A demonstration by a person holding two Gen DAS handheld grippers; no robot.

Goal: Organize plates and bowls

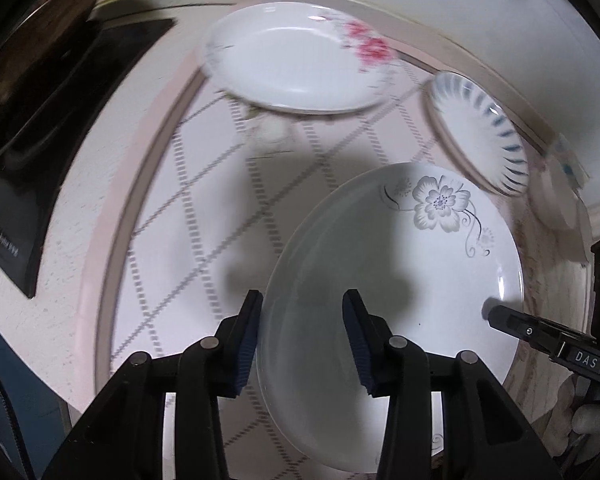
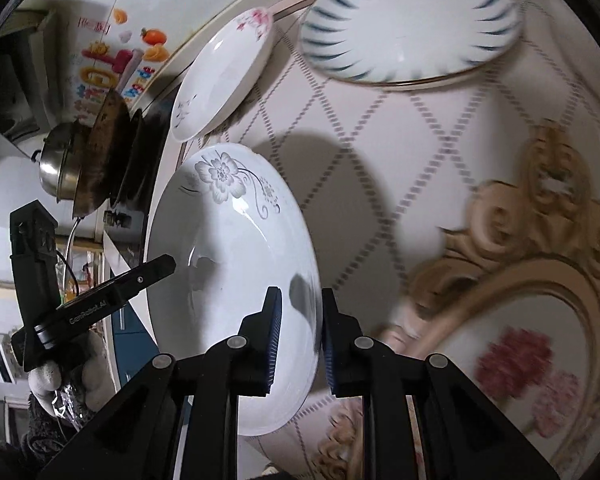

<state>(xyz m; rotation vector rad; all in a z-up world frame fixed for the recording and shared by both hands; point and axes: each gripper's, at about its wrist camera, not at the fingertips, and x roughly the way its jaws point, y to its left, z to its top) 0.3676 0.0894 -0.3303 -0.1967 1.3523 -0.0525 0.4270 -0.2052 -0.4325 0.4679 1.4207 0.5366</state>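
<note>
A white plate with a grey flower point(image 1: 412, 264) is held above the table between both grippers. My left gripper point(image 1: 302, 340) straddles its left rim with the jaws wide apart, not pinching it. My right gripper point(image 2: 300, 336) has its jaws close around the plate's point(image 2: 236, 264) rim. A white plate with pink flowers point(image 1: 296, 56) lies at the far side; it also shows in the right wrist view point(image 2: 224, 76). A blue-striped plate point(image 1: 480, 128) lies to the right; it also shows in the right wrist view point(image 2: 412, 24).
The table point(image 1: 204, 184) has a pink cloth with a grey diamond pattern. A black induction cooker point(image 1: 48, 128) sits at the left. A steel pot point(image 2: 60, 168) and a dark pan stand on it. A gold scroll pattern point(image 2: 540, 216) marks the cloth's edge.
</note>
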